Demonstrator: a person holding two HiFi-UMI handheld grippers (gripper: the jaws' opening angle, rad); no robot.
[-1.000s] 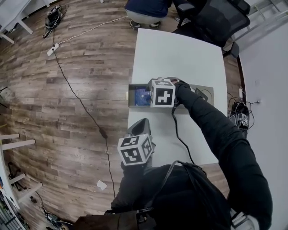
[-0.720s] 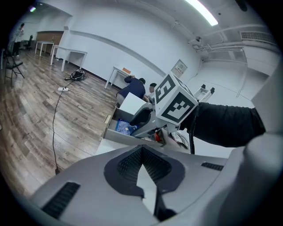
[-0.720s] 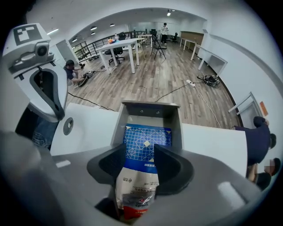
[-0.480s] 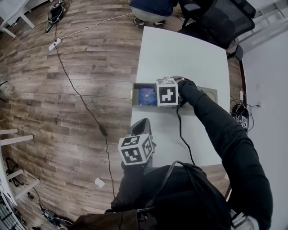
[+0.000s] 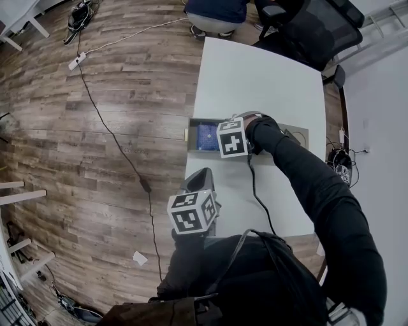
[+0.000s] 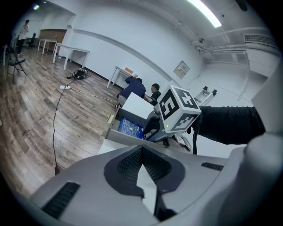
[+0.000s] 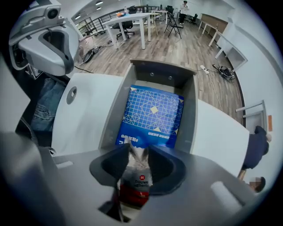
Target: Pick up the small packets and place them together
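The right hand-held gripper [image 7: 138, 152] points down over a grey open box [image 7: 190, 115]. A small packet [image 7: 136, 181], silver with a red band and a round logo, sits upright between its jaws. The dark pads [image 7: 116, 162] touch the crinkled top of the packet on both sides, and the jaws have just been closing a little on it. Straight below the jaw tips, a blue patterned pack [image 7: 152, 115] lies flat on the floor of the box, filling most of its width. The box rests on a white table [image 5: 255, 70], at the table's left edge as the head view shows it.

The left hand-held gripper [image 6: 141, 148] hangs nearer the person's body, over the near end of the table and well apart from the box. Its jaw tips meet, with nothing between them. It looks towards the right hand-held gripper's marker cube [image 6: 179, 108] and the black sleeve [image 5: 319, 191] behind it.

At the far end of the table a person [image 5: 213, 13] bends low beside a black office chair [image 5: 312, 28]. A wooden floor [image 5: 95, 127] lies to the left, crossed by a dark cable [image 5: 121, 156] and a white power strip [image 5: 75, 63].
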